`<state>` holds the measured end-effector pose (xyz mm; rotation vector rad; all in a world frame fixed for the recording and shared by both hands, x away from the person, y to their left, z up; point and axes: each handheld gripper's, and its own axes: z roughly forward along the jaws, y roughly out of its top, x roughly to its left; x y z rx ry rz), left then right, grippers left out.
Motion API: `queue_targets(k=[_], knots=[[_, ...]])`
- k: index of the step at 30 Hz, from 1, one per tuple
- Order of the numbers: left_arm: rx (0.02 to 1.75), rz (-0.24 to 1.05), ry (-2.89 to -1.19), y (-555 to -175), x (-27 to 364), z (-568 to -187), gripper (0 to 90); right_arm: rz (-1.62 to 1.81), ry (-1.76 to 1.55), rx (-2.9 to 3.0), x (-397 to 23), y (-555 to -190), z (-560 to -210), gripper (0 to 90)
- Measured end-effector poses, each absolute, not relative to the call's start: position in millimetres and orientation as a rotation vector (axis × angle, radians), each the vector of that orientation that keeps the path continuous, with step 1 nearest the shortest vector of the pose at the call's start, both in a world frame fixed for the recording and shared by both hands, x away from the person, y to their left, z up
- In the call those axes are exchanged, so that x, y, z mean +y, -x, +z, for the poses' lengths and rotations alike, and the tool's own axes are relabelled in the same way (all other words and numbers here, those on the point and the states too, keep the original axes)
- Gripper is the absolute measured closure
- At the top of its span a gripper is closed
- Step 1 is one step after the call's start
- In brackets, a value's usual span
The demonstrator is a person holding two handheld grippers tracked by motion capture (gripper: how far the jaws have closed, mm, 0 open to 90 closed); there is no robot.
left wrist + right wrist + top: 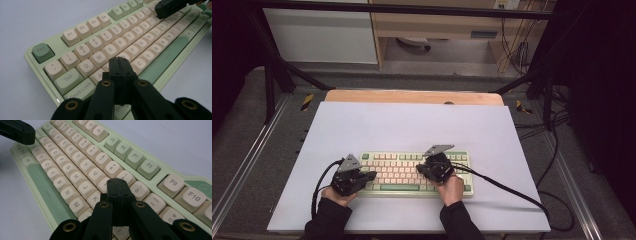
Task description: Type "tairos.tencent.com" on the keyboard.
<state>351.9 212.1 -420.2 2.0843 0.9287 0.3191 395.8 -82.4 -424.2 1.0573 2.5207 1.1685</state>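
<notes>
My keyboard [414, 172] lies near the front edge of the white table [412, 125], roughly midway between its sides. My left gripper [120, 62] is pressed together over the keys near S and D; my right gripper [117, 183] is pressed together over the keys around K and L.

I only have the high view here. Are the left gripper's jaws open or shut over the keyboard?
Observer: Shut. The left gripper view shows the left gripper with its jaws pressed together and nothing between them.
Operator: Which keys is its tip over?
Observer: On the keyboard, it sits between the A key and the C key. I cannot tell if it touches.
Operator: And the other one?
Observer: The right gripper is shut too, with its tip just beside the K key.
</notes>
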Motion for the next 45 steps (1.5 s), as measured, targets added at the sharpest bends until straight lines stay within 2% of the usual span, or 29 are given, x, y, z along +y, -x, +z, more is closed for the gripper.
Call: queue_targets(k=[15,27,45], knots=[[0.927,0.322,-2.081,-351.7,212.6,-419.3,89.7,1.144,-1.04,2.534,-82.4,-395.7,-425.7,90.0],[0.927,0.326,-2.077,-351.5,213.5,-417.8,89.7,1.183,-1.05,2.519,-89.1,-387.8,-412.0,90.0],[0.935,0.338,-2.068,-353.3,210.9,-415.1,89.7,1.192,-1.018,2.517,-112.7,-371.8,-403.3,90.0]])
